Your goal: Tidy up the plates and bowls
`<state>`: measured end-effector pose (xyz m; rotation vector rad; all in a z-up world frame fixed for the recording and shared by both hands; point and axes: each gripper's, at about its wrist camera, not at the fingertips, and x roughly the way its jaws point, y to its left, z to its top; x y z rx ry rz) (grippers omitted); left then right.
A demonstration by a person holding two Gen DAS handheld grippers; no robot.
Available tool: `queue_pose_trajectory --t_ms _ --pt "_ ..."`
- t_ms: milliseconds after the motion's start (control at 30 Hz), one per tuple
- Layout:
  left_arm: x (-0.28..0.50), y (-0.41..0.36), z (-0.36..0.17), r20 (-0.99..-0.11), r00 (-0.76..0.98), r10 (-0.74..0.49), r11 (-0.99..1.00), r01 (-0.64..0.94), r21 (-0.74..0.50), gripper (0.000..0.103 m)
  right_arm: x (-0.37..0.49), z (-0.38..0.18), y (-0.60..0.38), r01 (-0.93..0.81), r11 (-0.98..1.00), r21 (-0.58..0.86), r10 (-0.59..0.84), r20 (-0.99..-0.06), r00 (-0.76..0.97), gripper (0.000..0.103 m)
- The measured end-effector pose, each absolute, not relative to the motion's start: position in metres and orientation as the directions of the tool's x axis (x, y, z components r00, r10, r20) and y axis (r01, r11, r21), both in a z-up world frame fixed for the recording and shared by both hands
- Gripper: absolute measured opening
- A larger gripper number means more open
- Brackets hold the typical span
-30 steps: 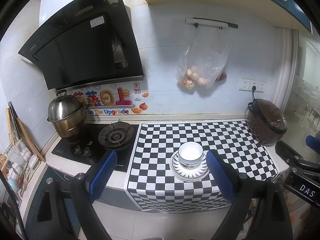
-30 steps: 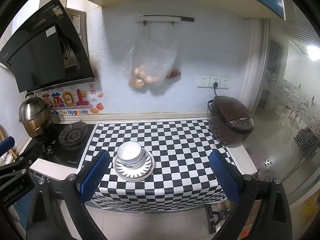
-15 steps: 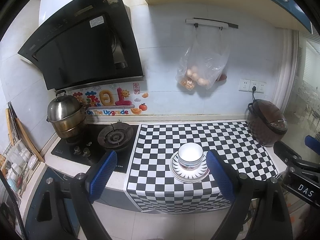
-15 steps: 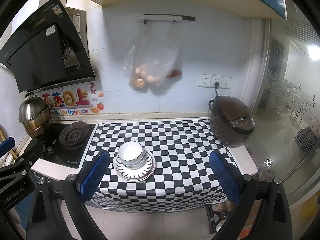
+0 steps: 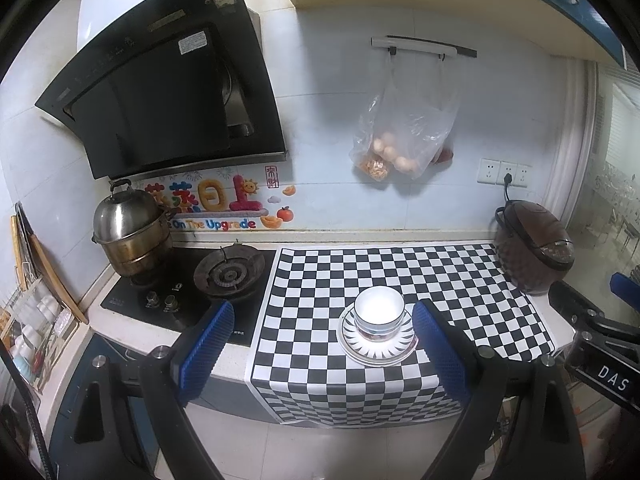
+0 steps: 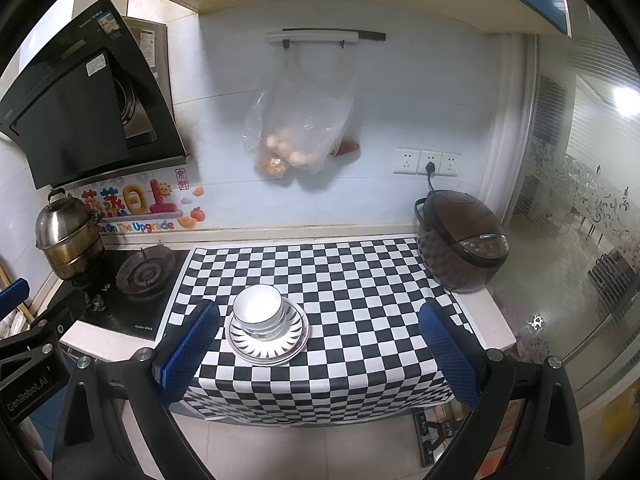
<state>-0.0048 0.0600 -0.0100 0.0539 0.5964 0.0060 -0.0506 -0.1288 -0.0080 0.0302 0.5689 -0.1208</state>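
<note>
Two wrist cameras look down at a kitchen tabletop (image 5: 240,360) covered by a black-and-white checkered cloth (image 5: 360,272). In the left wrist view, a white bowl (image 5: 379,310) sits inside a striped plate (image 5: 378,346) near the cloth's front edge. The left gripper (image 5: 323,346) hangs short of the tabletop with its blue fingers (image 5: 206,342) spread wide and nothing between them; the stack appears just beside the right-hand finger but apart from it. A steel pot (image 5: 128,232) stands on a gas stove (image 5: 228,274) at left, and a brown rice cooker (image 5: 534,246) at right. In the right wrist view, the bowl (image 6: 258,310) and plate (image 6: 267,338) lie toward the left, near the left-hand finger. The right gripper (image 6: 316,354) also has its fingers (image 6: 448,360) spread, empty, and clear of everything. A plastic bag (image 6: 300,132) of food hangs on the wall behind. Both dishes look like glazed ceramic: stiff, smooth, likely slippery and breakable. The bowl seems best taken across its rim or wall, and lifted straight up so the plate beneath is not dragged. The plate offers only its thin raised edge for a hold.
</note>
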Motion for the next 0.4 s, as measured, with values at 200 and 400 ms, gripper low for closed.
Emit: queue_pose_trajectory --t_ms 200,400 --pt "-0.0056 0.0578 -0.0091 -0.555 0.831 0.026 0.998 0.008 0.059 0.092 -0.0510 -0.0082 -0.1284 0.125 0.992 -0.005 -0.108 -0.541 0.834 0.101" --pt "-0.0063 0.0573 -0.0092 -0.554 0.832 0.027 0.998 0.008 0.061 0.092 -0.0503 -0.0074 -0.1276 0.129 0.992 -0.002 -0.110 -0.537 0.837 0.101"
